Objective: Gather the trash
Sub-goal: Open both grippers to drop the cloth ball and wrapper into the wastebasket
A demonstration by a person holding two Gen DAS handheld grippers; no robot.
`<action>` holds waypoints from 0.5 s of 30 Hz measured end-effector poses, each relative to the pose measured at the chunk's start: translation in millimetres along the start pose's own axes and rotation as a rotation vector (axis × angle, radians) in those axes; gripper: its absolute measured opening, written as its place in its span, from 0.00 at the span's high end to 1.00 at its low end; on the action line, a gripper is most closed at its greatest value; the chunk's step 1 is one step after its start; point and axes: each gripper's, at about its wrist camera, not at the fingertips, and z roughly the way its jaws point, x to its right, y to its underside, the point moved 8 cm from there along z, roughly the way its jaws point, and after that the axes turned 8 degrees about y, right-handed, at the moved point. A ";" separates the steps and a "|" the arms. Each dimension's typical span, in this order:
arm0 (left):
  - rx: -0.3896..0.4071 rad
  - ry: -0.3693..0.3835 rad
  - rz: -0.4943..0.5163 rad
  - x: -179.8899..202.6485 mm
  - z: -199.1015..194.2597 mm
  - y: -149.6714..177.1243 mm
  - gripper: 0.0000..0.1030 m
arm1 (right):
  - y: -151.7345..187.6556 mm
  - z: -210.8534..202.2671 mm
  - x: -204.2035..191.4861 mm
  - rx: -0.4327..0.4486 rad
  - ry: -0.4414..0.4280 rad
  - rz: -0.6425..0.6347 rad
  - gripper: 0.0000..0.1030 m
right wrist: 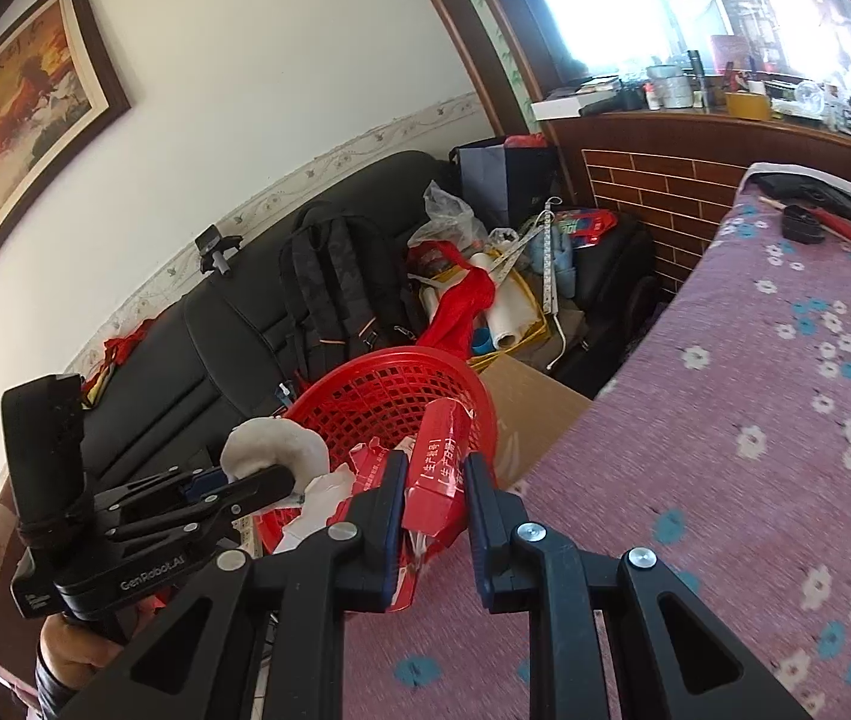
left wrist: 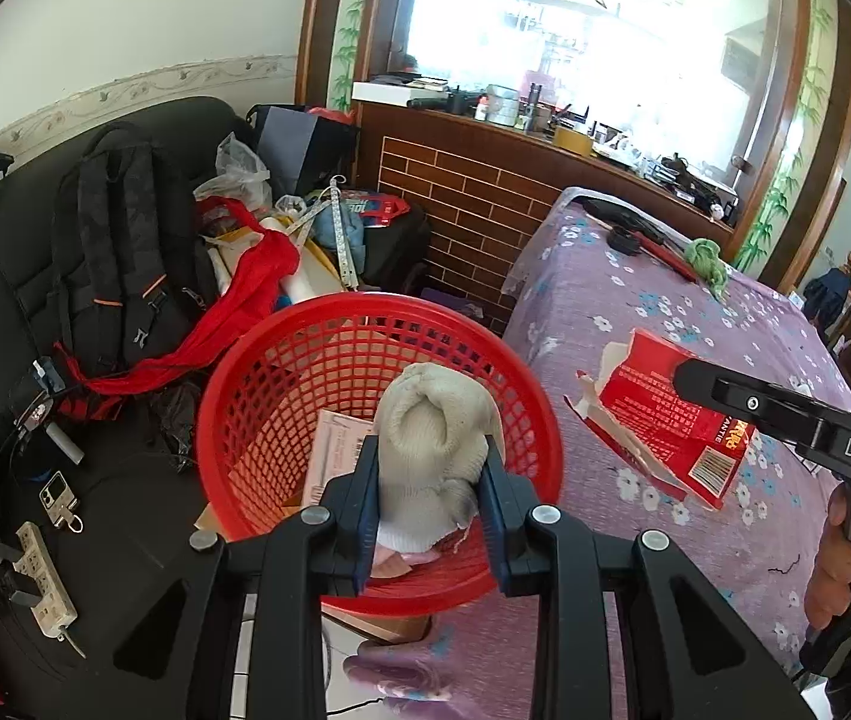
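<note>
Beside the red basket (left wrist: pixel 281 420), cluttered sofa (left wrist: pixel 5 312), backpack (left wrist: pixel 119 252), perhaps cardboard (right wrist: pixel 536 402).

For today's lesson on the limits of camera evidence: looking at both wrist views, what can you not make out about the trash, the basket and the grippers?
- Red basket: its bottom and contents are mostly hidden by the white glove in the left gripper, left wrist view.
- Torn red carton: its lower part is covered by the right gripper, right wrist view.
- Carton print: too small to read, both views.
- Basket's base: cut off behind the purple floral cloth.
</note>
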 end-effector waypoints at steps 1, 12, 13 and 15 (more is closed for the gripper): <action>-0.003 0.000 0.000 -2.3 1.1 -0.3 0.70 | -0.4 3.2 -2.0 -0.002 -0.001 -0.002 0.80; -0.059 0.015 -0.002 -23.8 23.9 -4.3 0.70 | -7.3 36.0 -12.9 -0.024 -0.006 0.053 0.80; -0.067 0.015 -0.002 -25.6 26.4 -4.1 0.70 | -7.6 38.6 -12.9 -0.026 -0.007 0.056 0.80; -0.076 0.017 -0.004 -27.2 30.0 -2.9 0.69 | -7.0 45.0 -15.0 -0.037 -0.013 0.064 0.80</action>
